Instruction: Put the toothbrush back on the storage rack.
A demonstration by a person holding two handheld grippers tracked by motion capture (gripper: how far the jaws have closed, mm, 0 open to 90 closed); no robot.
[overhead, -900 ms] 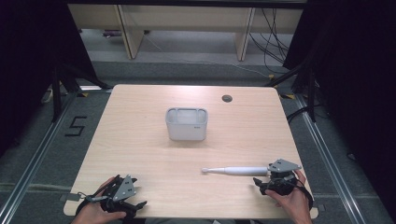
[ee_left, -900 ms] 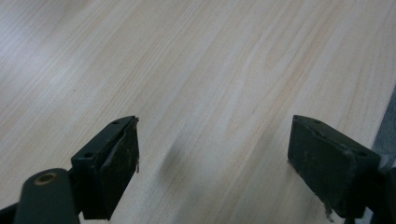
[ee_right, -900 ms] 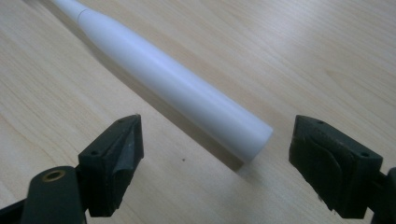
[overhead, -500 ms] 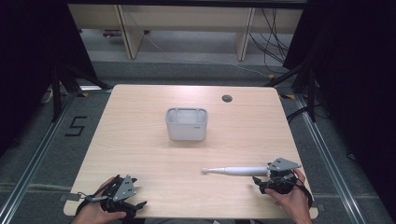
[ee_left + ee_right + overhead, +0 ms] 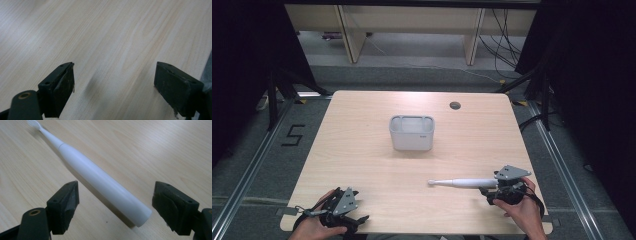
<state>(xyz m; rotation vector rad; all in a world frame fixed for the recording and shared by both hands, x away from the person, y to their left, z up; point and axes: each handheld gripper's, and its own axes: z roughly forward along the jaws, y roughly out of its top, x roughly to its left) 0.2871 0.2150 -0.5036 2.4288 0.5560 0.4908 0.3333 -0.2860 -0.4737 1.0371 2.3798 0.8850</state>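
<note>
— White toothbrush [image 5: 100, 182]: where is it?
— Flat on your worktop [image 5: 362, 150], butt end between the wide-apart jaws of your right hand-held gripper [image 5: 115, 205], neither pad touching it; head toward the middle.
— And the left?
— Your left hand-held gripper [image 5: 113, 87] gapes too, empty, over bare wood. The grey caddy [image 5: 412, 132] sits mid-worktop, well apart.
</note>
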